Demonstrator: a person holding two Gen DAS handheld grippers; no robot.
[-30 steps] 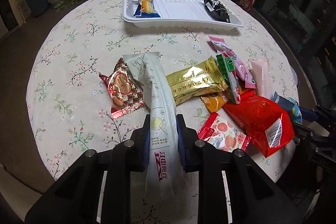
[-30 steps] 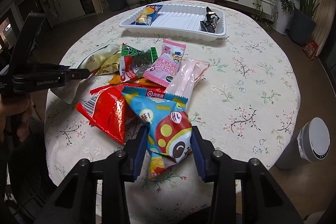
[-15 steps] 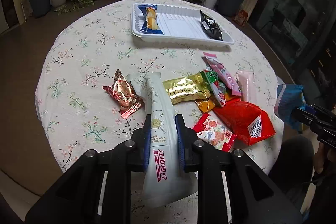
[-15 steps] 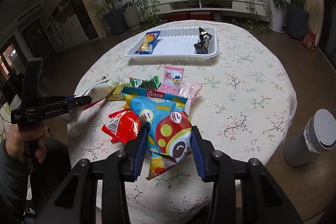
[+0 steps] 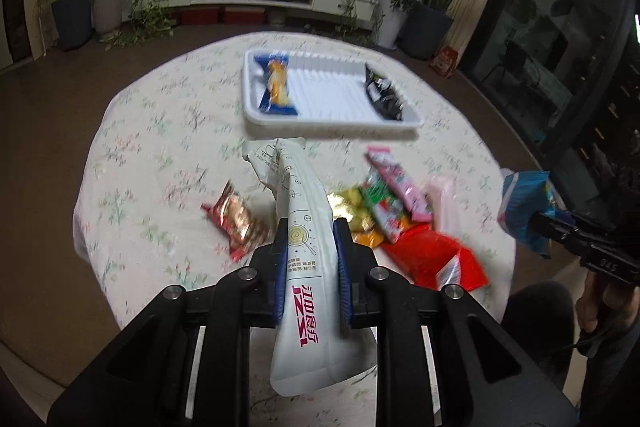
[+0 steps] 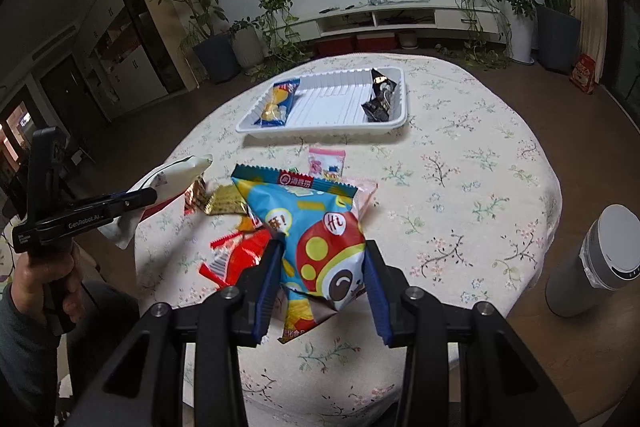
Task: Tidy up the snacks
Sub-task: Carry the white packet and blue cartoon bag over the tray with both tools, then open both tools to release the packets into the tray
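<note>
The room is dim and evenly lit, with soft shadows under the white tray [image 6: 326, 125] on the table [image 6: 472, 195]. The left wrist view is smeared by motion blur around the tray [image 5: 332, 119]; the right wrist view is sharper. Both bend strongly and darken toward their corners.

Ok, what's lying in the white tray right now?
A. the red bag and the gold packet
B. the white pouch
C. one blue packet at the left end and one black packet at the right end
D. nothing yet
C: in the right wrist view the tray holds a blue packet at its left end and a black packet at its right end, with the ribbed middle bare.
</note>
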